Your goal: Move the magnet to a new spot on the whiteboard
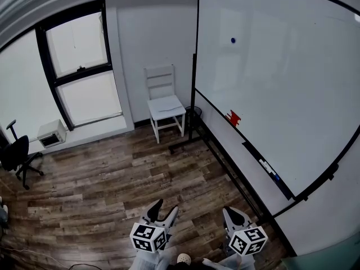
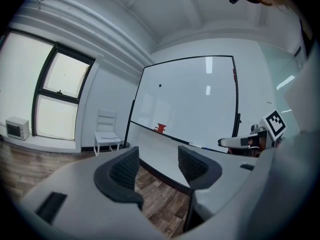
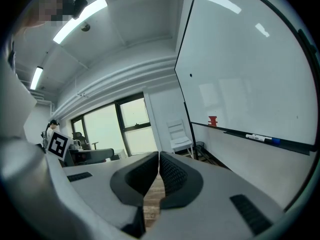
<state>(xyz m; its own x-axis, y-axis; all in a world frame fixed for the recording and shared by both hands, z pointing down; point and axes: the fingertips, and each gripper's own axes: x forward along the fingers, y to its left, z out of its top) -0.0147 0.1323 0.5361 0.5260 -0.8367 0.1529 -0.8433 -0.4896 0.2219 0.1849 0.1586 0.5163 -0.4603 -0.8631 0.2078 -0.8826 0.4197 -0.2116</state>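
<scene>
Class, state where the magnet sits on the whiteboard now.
In the head view the magnet is high on the whiteboard, near its left edge, straight above the red object at its lower edge.

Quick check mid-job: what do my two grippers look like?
Both the left gripper and the right gripper have pale grey bodies, black ribbed pads and a white cube printed with black square markers.

head view: high, looking down | both gripper views: low, tilted up | all share whiteboard (image 1: 270, 94), chair (image 1: 166, 104)
</scene>
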